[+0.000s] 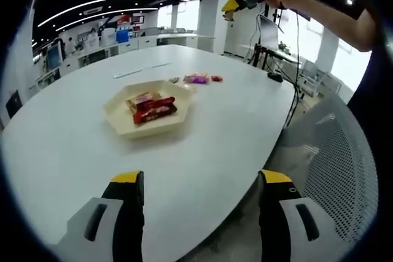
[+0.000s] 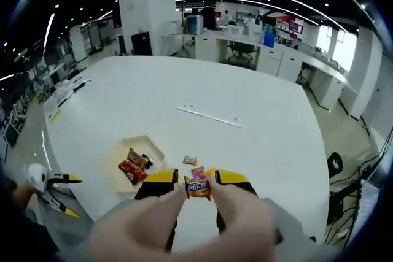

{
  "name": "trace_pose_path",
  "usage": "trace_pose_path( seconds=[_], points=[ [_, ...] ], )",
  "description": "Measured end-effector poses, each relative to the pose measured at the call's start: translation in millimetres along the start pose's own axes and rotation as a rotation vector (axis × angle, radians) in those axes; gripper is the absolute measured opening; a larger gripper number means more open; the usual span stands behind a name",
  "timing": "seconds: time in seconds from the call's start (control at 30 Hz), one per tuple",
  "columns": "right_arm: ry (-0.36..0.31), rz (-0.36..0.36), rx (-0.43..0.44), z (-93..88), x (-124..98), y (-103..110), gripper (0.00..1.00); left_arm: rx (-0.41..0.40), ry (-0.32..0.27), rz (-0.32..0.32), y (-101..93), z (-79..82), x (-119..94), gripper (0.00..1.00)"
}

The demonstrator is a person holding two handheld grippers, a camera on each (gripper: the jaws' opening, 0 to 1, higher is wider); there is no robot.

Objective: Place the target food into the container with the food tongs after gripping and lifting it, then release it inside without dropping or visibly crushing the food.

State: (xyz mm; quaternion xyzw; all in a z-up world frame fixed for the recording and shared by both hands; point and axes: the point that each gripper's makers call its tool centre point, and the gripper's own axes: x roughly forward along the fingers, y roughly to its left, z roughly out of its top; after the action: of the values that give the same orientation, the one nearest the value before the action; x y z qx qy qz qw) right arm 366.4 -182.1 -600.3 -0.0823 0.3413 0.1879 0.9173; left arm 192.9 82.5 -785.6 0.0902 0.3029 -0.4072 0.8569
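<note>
While the left tongs (image 1: 199, 194) gape wide, the right tongs (image 2: 191, 183) pinch a glossy wrapped candy (image 2: 198, 188).

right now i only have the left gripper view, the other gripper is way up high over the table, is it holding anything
observer: yes, the right gripper is shut on a small wrapped candy, pinched between its yellow tips.
operator: is it lined up over the tray
observer: no, in the right gripper view the tray sits off to the left of the candy, not under it.
</note>
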Motion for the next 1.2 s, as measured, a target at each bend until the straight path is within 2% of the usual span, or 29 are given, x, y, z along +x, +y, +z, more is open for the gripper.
trace_pose_path(
  seconds=[0.5, 1.2],
  points=[
    [-0.017, 0.132, -0.045, 32.6, 43.3, 91.3, 0.23, -0.043, -0.063, 0.002, 5.2, 10.8, -6.7, 0.73],
    [-0.016, 0.247, -0.096, 60.9, 85.7, 169.6, 0.23, -0.071, -0.097, -0.04, 0.0, 17.0, -8.8, 0.73]
  ],
)
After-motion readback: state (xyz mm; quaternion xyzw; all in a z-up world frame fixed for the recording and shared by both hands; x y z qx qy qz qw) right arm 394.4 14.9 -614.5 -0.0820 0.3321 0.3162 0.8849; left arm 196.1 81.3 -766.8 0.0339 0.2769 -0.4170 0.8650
